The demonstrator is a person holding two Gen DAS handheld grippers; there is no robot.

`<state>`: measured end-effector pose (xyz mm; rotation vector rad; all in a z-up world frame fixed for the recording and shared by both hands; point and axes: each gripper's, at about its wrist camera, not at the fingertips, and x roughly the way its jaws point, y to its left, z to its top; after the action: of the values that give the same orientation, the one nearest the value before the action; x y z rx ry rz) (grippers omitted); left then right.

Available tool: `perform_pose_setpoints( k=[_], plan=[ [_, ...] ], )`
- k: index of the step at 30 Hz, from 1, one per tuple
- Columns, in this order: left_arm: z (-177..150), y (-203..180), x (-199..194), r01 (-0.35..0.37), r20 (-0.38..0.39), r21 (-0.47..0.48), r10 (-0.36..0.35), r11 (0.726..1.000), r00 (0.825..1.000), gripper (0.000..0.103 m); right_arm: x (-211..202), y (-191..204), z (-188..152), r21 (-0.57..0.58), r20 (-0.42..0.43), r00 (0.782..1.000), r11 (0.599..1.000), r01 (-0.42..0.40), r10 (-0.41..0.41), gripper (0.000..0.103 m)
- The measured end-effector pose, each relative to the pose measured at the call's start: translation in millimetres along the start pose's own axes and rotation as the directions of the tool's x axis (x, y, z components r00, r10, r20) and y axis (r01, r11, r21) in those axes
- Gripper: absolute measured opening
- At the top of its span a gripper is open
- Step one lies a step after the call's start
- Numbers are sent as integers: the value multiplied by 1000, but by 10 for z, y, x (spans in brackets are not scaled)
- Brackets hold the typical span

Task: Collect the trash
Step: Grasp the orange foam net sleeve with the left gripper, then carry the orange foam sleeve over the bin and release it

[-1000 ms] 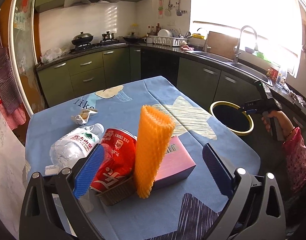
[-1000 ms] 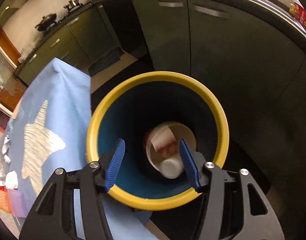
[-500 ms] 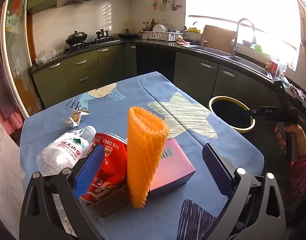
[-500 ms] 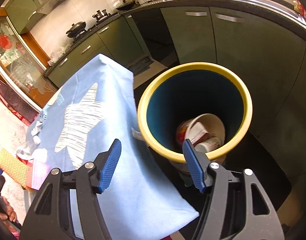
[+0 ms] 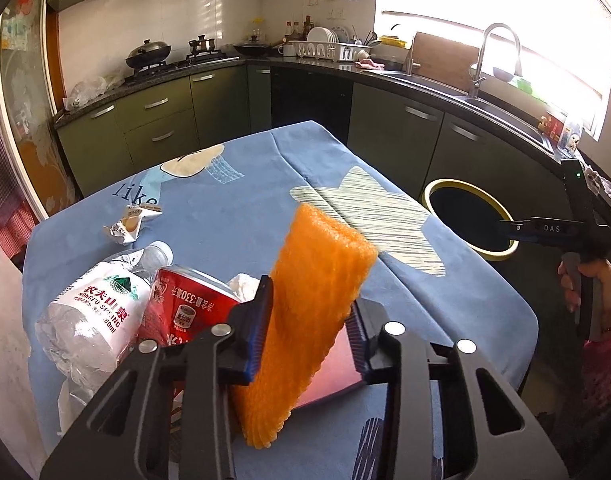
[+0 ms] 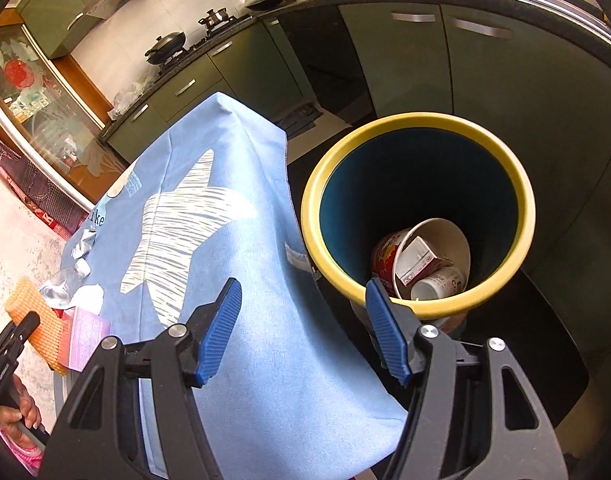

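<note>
My left gripper (image 5: 309, 328) is shut on an orange foam net sleeve (image 5: 305, 320), squeezed flat and tilted above the table; the sleeve also shows in the right wrist view (image 6: 29, 312). Beside it lie a red can (image 5: 185, 308), a crushed water bottle (image 5: 93, 316), a pink box (image 5: 333, 372), a white tissue (image 5: 241, 282) and a foil wrapper (image 5: 129, 224). My right gripper (image 6: 301, 328) is open and empty, beside the table's edge, near the yellow-rimmed bin (image 6: 521, 208). The bin holds a paper bowl (image 6: 445, 236), a small carton (image 6: 419, 262) and a cup (image 6: 437, 286).
The blue tablecloth (image 5: 245, 200) with a star print covers the table. The bin (image 5: 433, 192) stands on the floor off the table's right side. Green cabinets (image 5: 393, 136), a stove and a sink line the walls behind.
My left gripper has closed on the orange foam sleeve, flattening and tilting it. My right gripper has drawn back from over the bin toward the table's edge.
</note>
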<state>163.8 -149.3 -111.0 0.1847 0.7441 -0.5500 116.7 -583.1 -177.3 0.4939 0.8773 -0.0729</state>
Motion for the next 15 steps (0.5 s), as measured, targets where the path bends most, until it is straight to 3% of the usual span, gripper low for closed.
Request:
perform_pose_setpoints(
  k=[2, 5, 15],
  plan=[
    [9, 26, 17, -7, -5, -10, 7, 1000, 1000, 22, 9, -1, -8, -1, -5, 1000, 1000, -4, 4, 61],
    [14, 60, 0, -26, 2, -17, 26, 1000, 1000, 17, -1, -3, -19, -3, -5, 1000, 1000, -10, 10, 61],
    [194, -59, -396, -38, 80, 29, 36, 999, 996, 15, -120, -8, -23, -7, 24, 999, 999, -32, 32, 62]
  ],
)
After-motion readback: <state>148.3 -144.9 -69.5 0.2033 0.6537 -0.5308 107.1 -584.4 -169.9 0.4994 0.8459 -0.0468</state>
